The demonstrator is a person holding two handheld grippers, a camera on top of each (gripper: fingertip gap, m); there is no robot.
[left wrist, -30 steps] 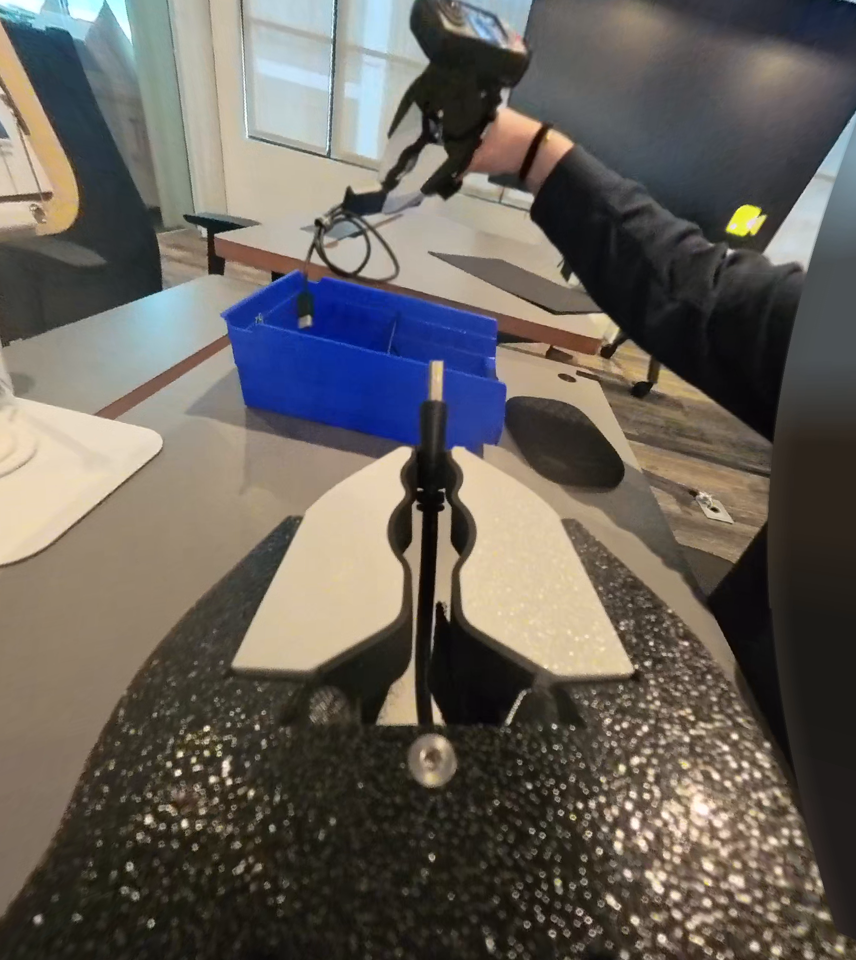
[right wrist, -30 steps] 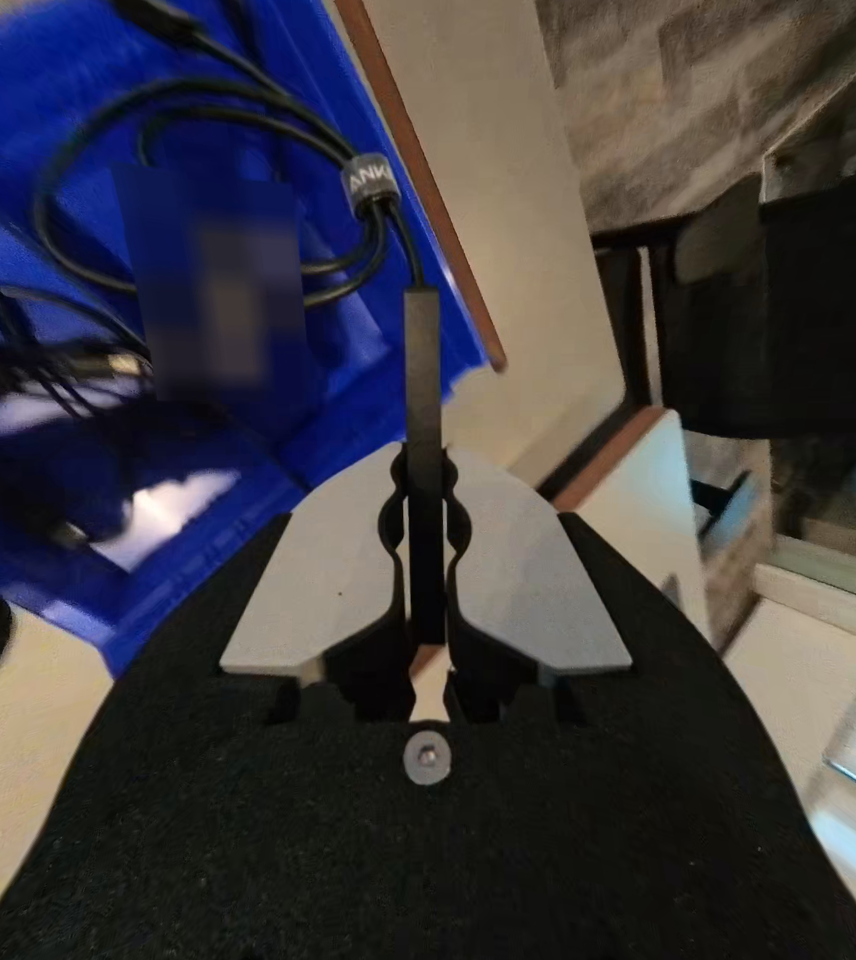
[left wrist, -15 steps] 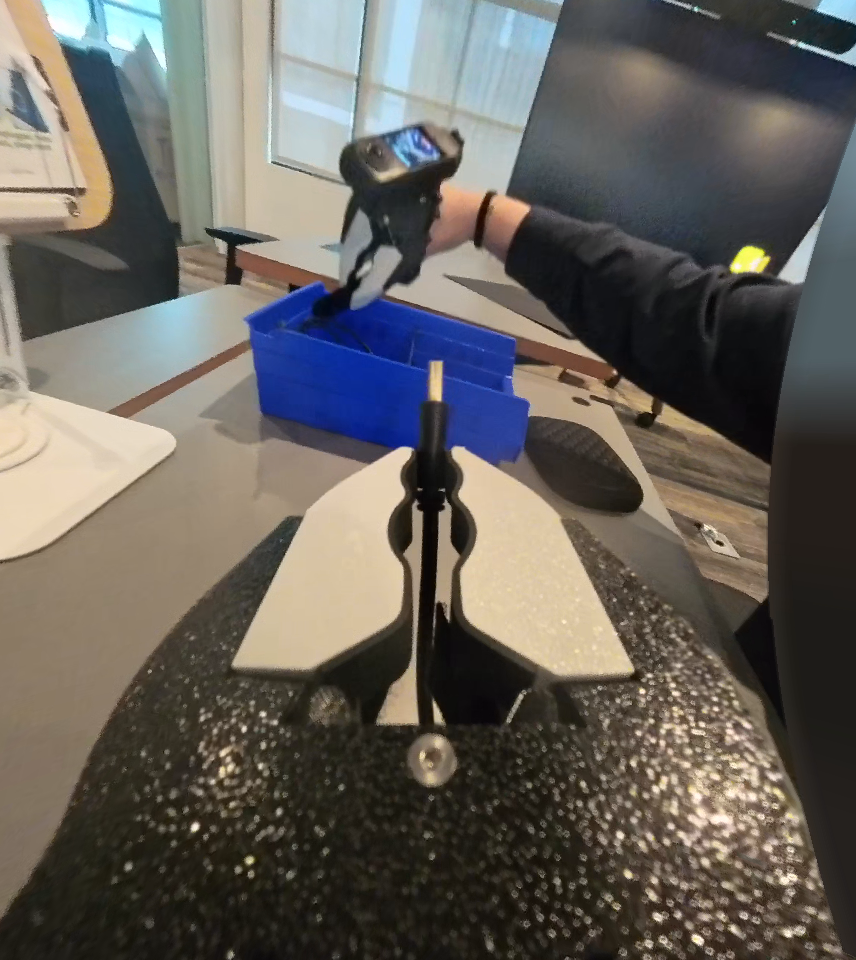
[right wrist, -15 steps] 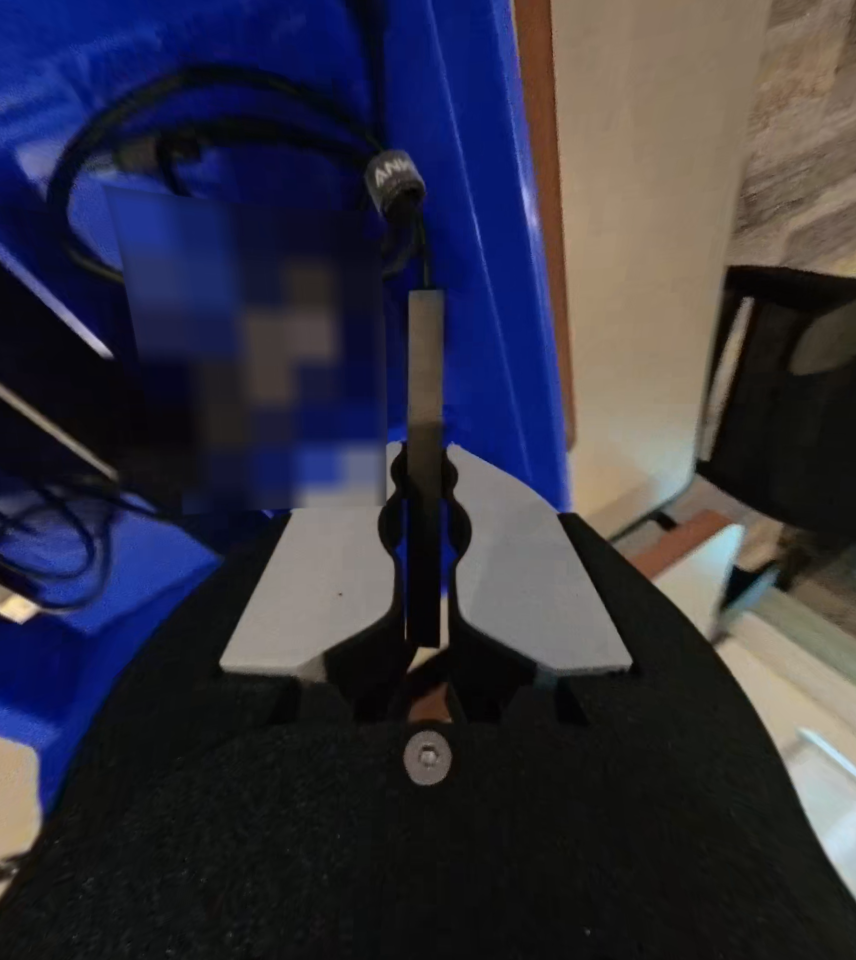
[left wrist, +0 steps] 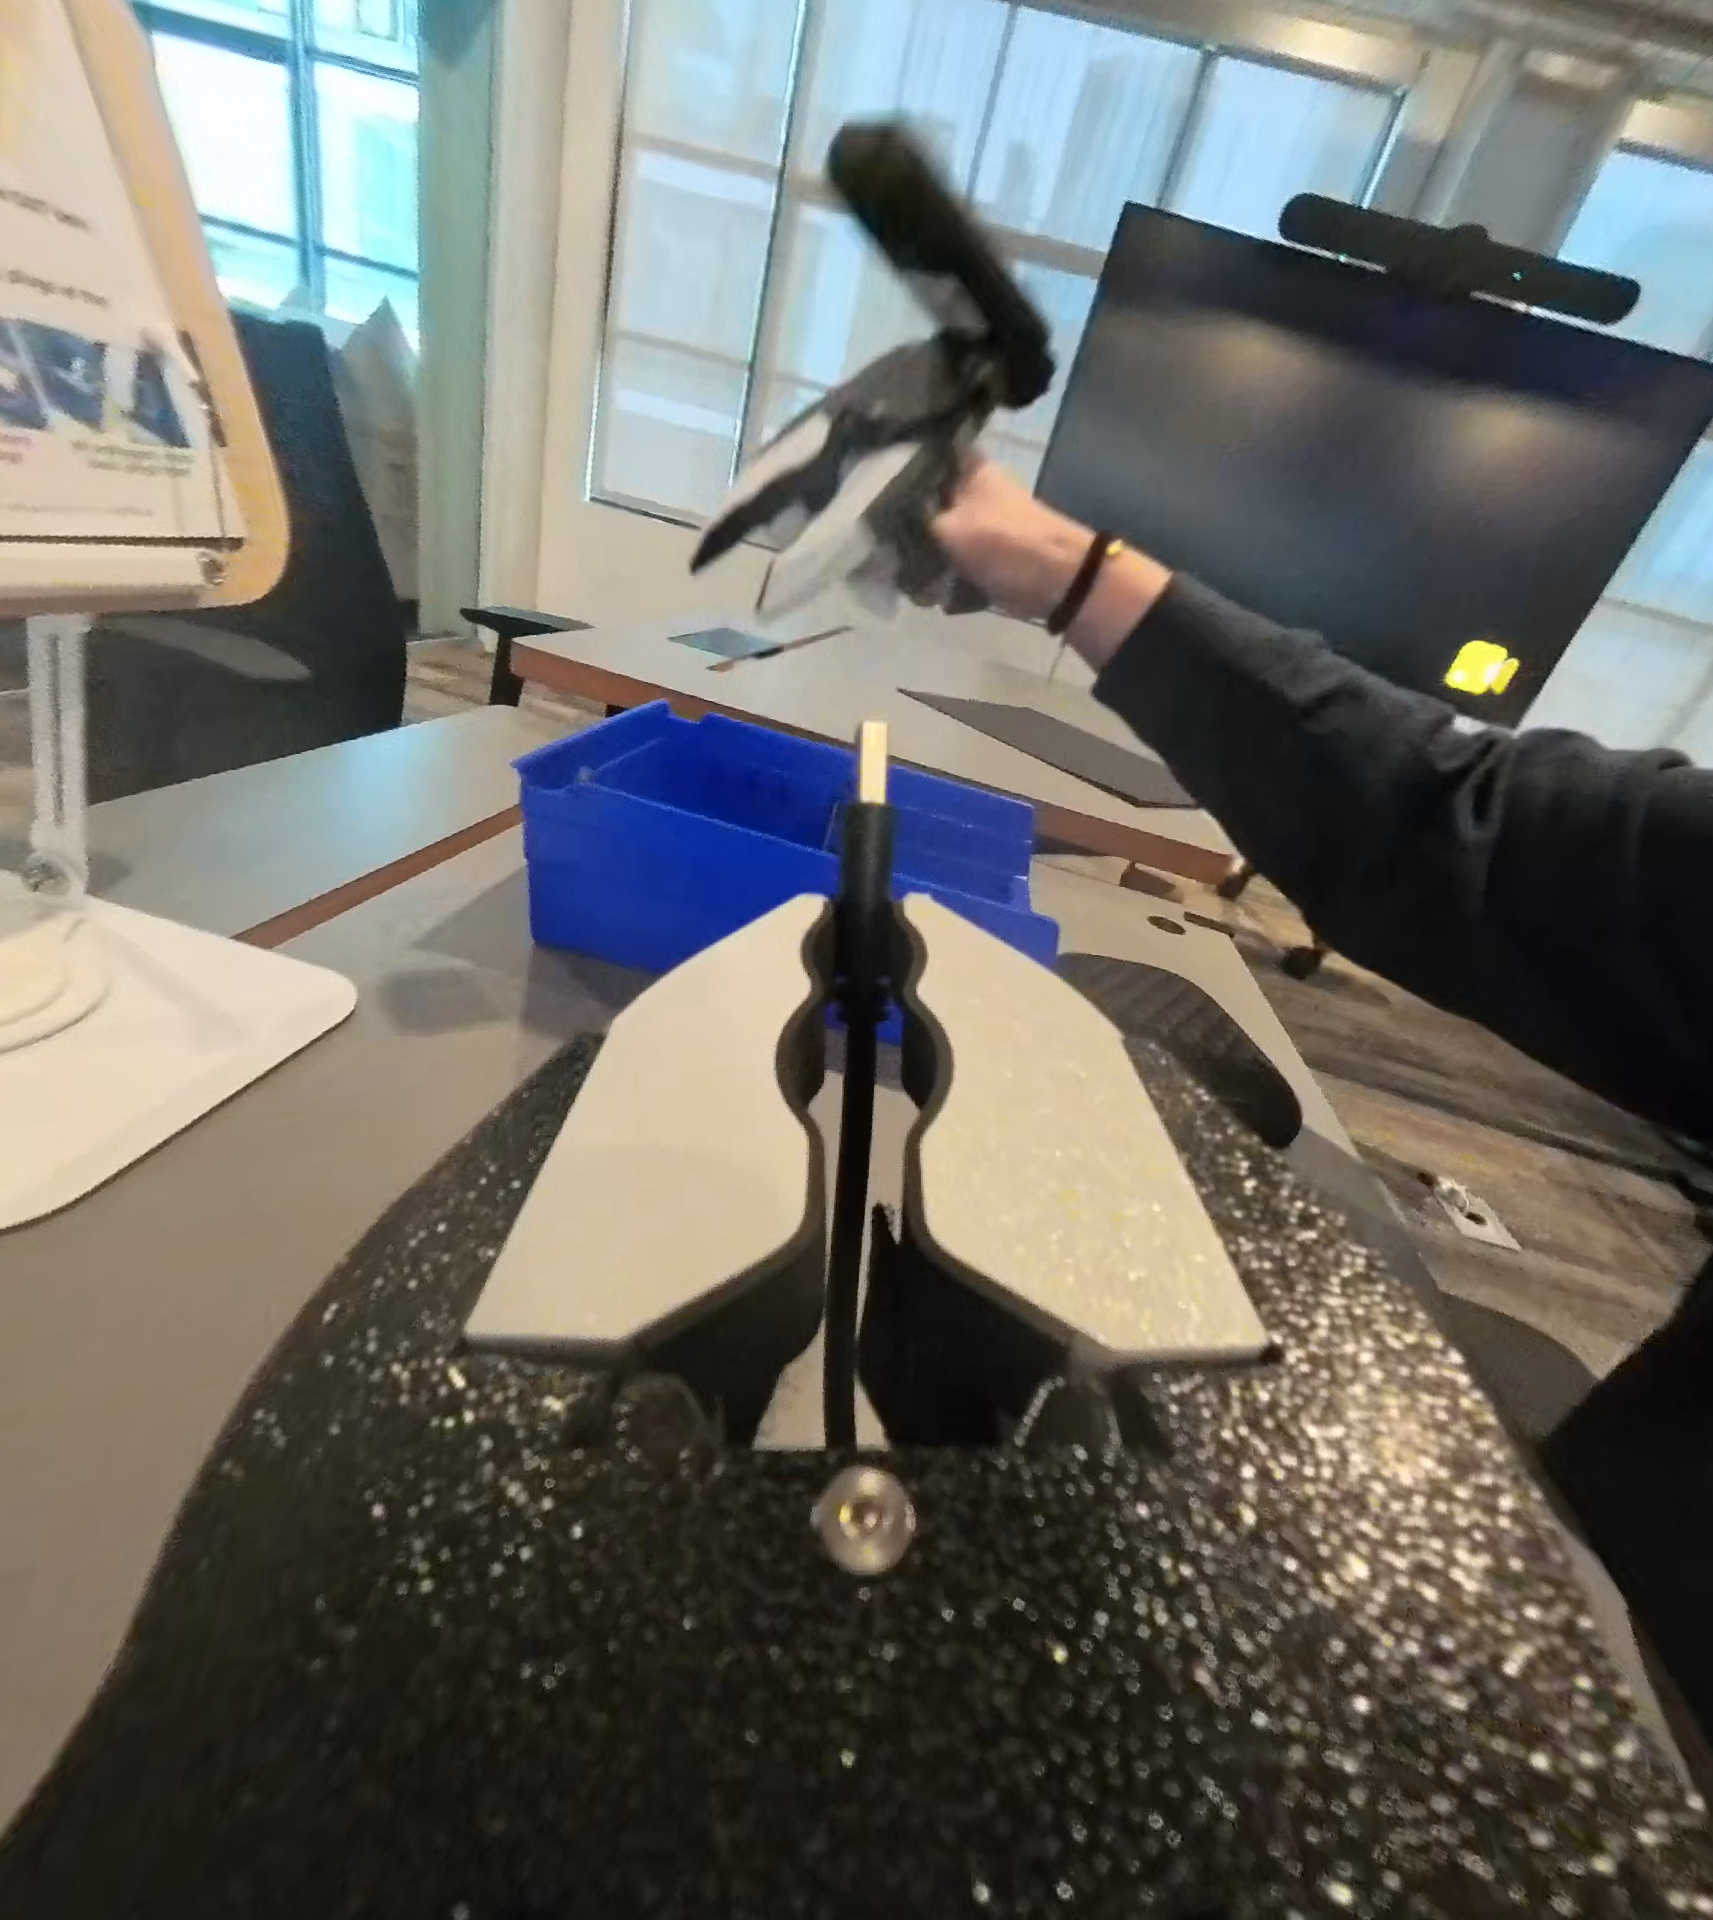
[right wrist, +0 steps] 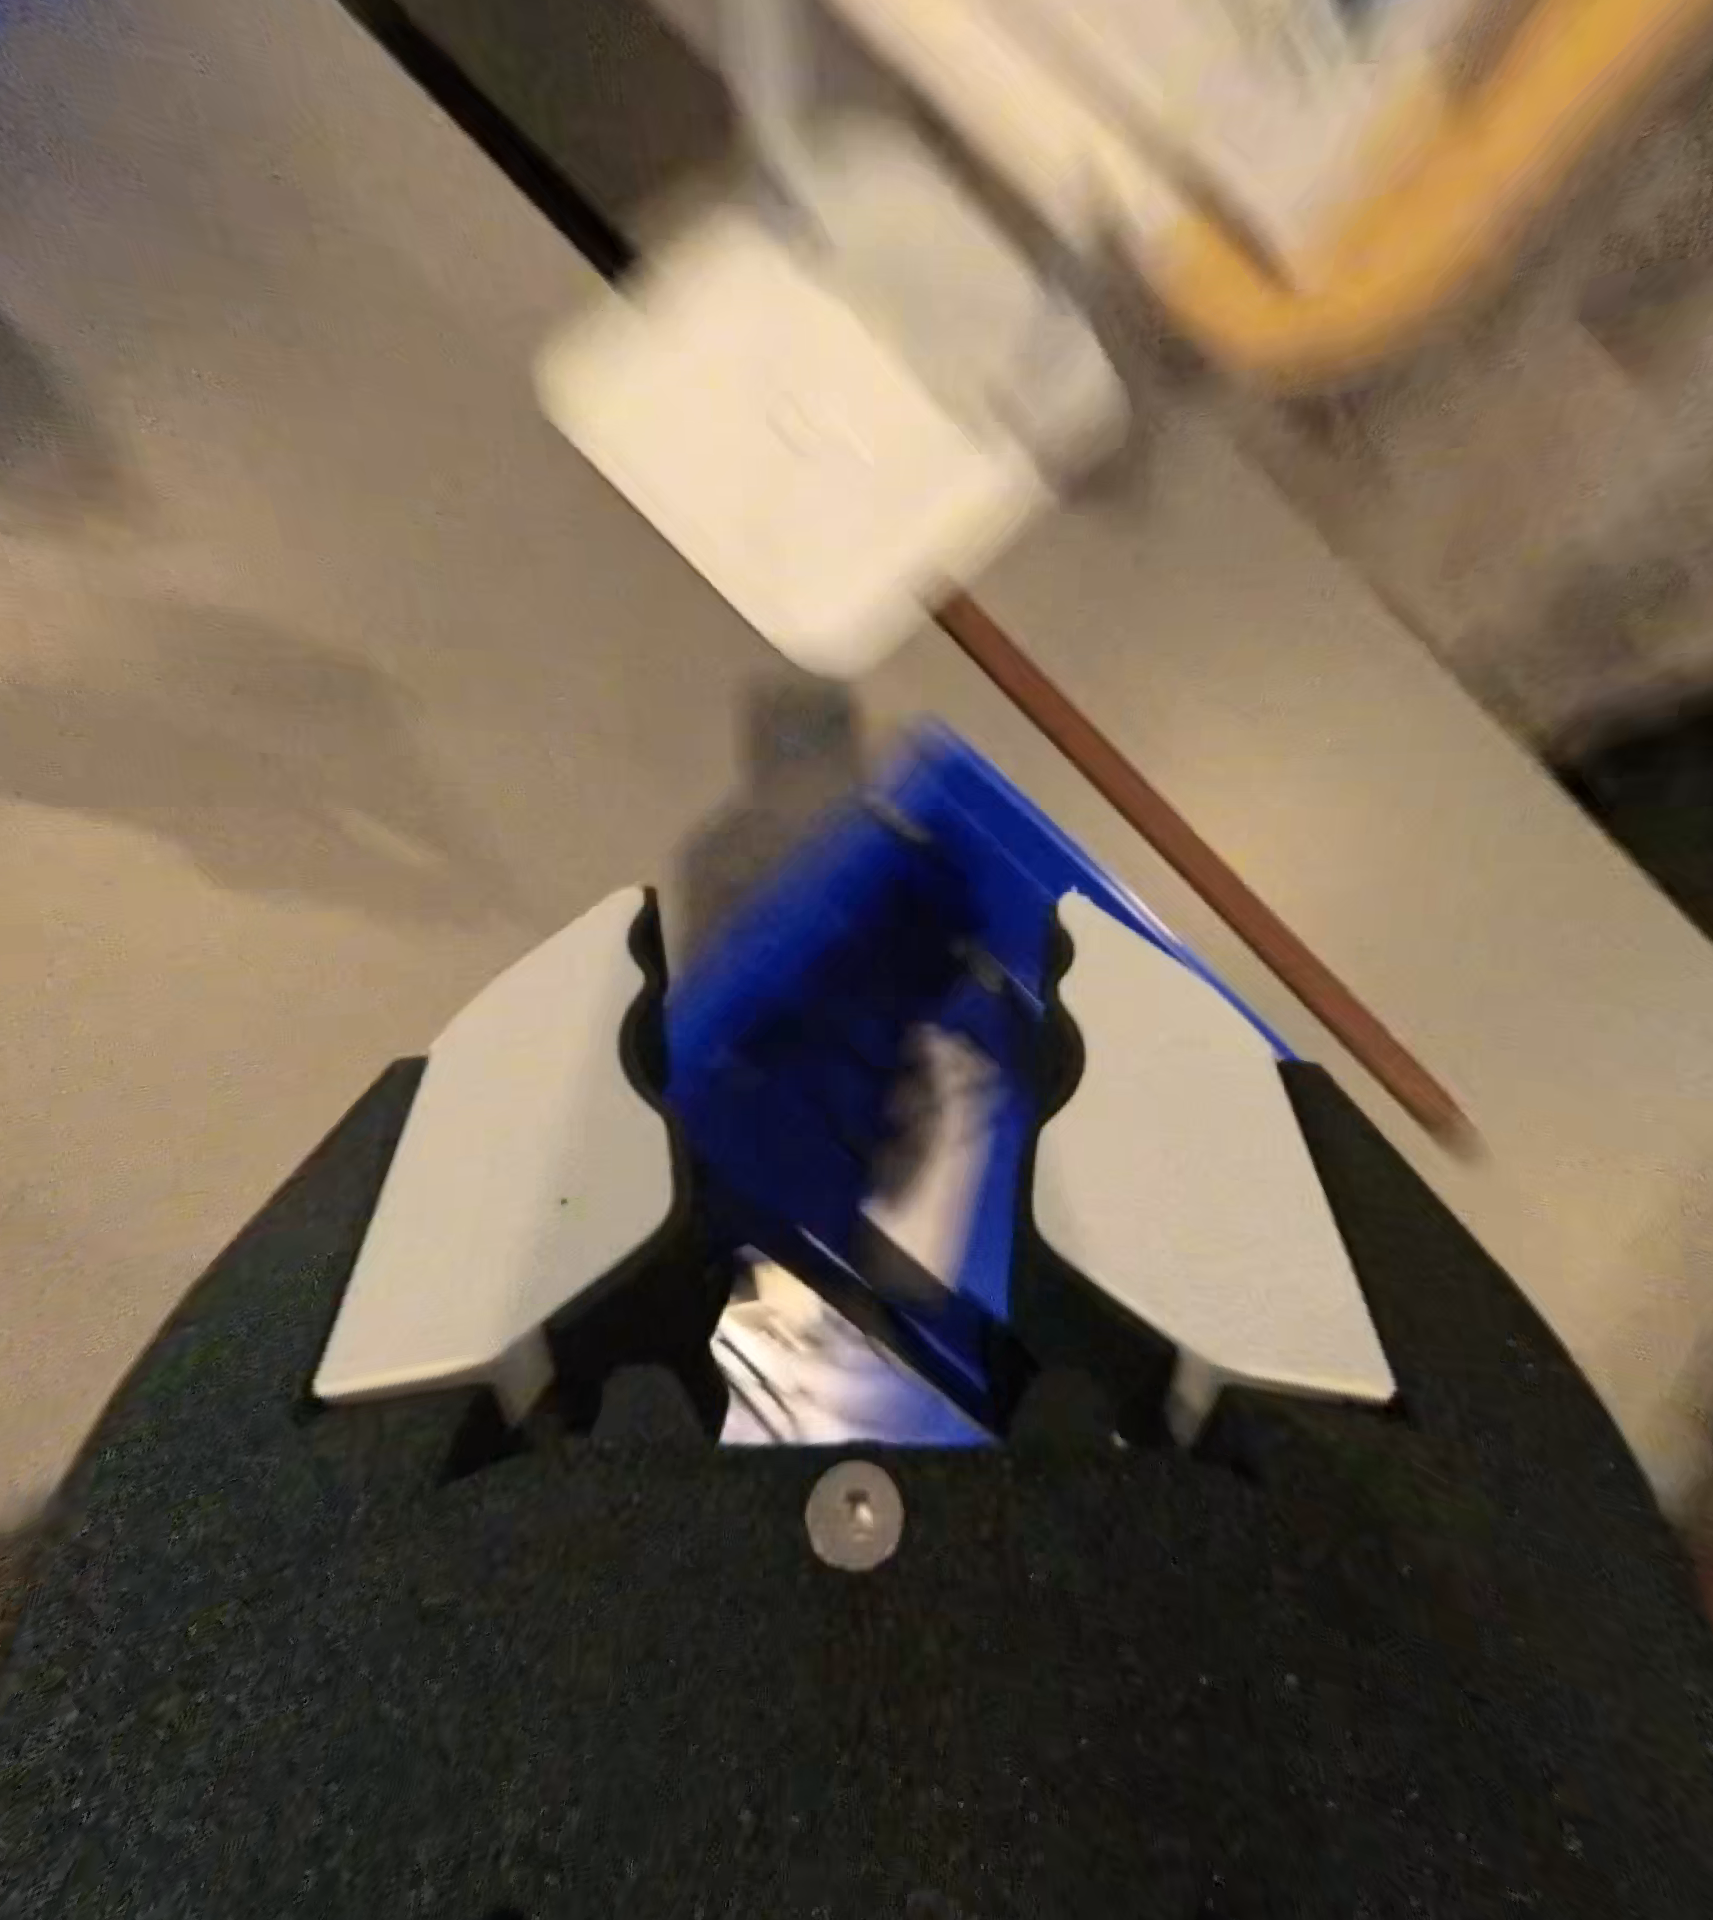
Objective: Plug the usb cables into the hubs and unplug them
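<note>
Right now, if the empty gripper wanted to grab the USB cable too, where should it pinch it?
Probably the black plug housing, just above the left gripper. The right gripper is open and could come from above or the side. Avoid the metal tip: it needs to stay bare to enter a hub.

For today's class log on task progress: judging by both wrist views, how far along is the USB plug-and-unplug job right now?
Done: nothing is plugged in anywhere visible. In hand: the left gripper is shut on a USB cable, its metal plug pointing toward the blue bin. The right gripper is open and empty above the bin, blurred by motion. Left: a hub to plug into; none can be made out in either view.
</note>
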